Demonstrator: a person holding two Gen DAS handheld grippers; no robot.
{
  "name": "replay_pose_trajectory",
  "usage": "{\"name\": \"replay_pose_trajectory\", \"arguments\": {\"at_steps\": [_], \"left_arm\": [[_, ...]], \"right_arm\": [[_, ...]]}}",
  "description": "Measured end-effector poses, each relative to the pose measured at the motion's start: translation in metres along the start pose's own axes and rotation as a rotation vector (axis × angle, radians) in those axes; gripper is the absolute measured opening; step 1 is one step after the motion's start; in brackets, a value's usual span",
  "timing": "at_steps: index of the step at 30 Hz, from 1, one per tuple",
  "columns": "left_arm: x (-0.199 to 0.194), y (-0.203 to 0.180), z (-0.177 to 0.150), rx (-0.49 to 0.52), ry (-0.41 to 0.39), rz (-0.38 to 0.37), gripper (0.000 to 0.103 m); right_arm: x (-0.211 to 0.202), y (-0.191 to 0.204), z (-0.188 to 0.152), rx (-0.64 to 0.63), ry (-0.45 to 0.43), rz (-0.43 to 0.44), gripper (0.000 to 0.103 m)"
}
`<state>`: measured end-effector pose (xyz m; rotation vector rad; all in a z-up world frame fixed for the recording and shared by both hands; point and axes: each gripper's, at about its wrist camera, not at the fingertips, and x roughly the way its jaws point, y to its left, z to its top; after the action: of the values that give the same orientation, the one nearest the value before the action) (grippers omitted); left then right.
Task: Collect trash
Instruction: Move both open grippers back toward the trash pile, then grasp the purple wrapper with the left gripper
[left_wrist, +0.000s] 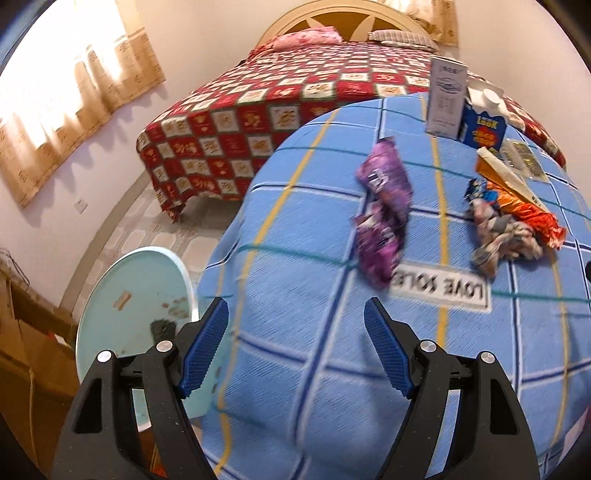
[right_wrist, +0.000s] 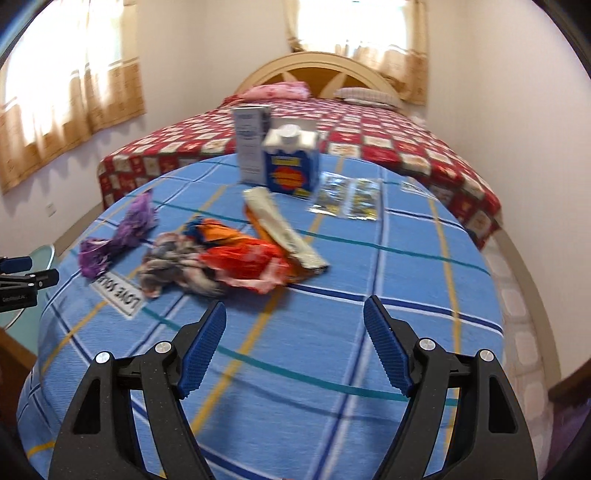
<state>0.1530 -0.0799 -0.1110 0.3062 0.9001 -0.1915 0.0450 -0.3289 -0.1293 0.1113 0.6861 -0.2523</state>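
Trash lies on a blue checked cloth (left_wrist: 295, 258) (right_wrist: 332, 295). A purple wrapper (left_wrist: 384, 214) (right_wrist: 122, 232) lies ahead of my left gripper (left_wrist: 295, 347), which is open and empty above the cloth's near left part. Further right are a crumpled grey-pink wrapper (left_wrist: 502, 240) (right_wrist: 177, 269), an orange wrapper (left_wrist: 532, 214) (right_wrist: 251, 258) and a long cream packet (right_wrist: 284, 229). My right gripper (right_wrist: 295, 343) is open and empty, short of that pile. Behind stand a blue carton (left_wrist: 484, 125) (right_wrist: 291, 166) and a white box (left_wrist: 445, 99) (right_wrist: 251, 144), with silver sachets (right_wrist: 347, 199) beside them.
A pale green round container (left_wrist: 136, 314) holding some debris sits low at the cloth's left edge. Cardboard boxes (left_wrist: 33, 350) stand left of it. A bed with a red patterned quilt (left_wrist: 258, 110) (right_wrist: 406, 147) lies beyond, with tiled floor (left_wrist: 166, 229) between.
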Motion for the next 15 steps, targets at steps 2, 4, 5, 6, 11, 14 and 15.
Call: {"name": "replay_pose_trajectory", "arguments": {"at_steps": [2, 4, 5, 6, 11, 14, 15], "left_arm": [[0.003, -0.008, 0.005, 0.002, 0.001, -0.006, 0.075], [0.006, -0.016, 0.012, 0.002, -0.006, -0.005, 0.075], [0.008, -0.019, 0.015, 0.001, -0.006, -0.006, 0.075], [0.012, -0.023, 0.018, -0.002, -0.001, -0.014, 0.075], [0.028, -0.032, 0.026, -0.004, 0.014, -0.017, 0.072], [0.041, -0.036, 0.028, 0.002, 0.053, -0.044, 0.028], [0.045, -0.036, 0.028, -0.005, 0.069, -0.067, 0.016]], "right_arm": [[-0.001, -0.01, -0.004, 0.009, 0.001, -0.004, 0.076], [-0.001, -0.015, -0.005, 0.019, 0.001, -0.003, 0.077], [-0.001, -0.018, -0.006, 0.025, 0.0, -0.001, 0.077], [-0.001, -0.021, -0.007, 0.029, -0.002, -0.001, 0.078], [-0.003, -0.026, -0.008, 0.055, -0.011, 0.014, 0.079], [-0.003, -0.023, -0.006, 0.055, -0.015, 0.021, 0.079], [-0.002, -0.023, -0.006, 0.055, -0.016, 0.025, 0.08]]}}
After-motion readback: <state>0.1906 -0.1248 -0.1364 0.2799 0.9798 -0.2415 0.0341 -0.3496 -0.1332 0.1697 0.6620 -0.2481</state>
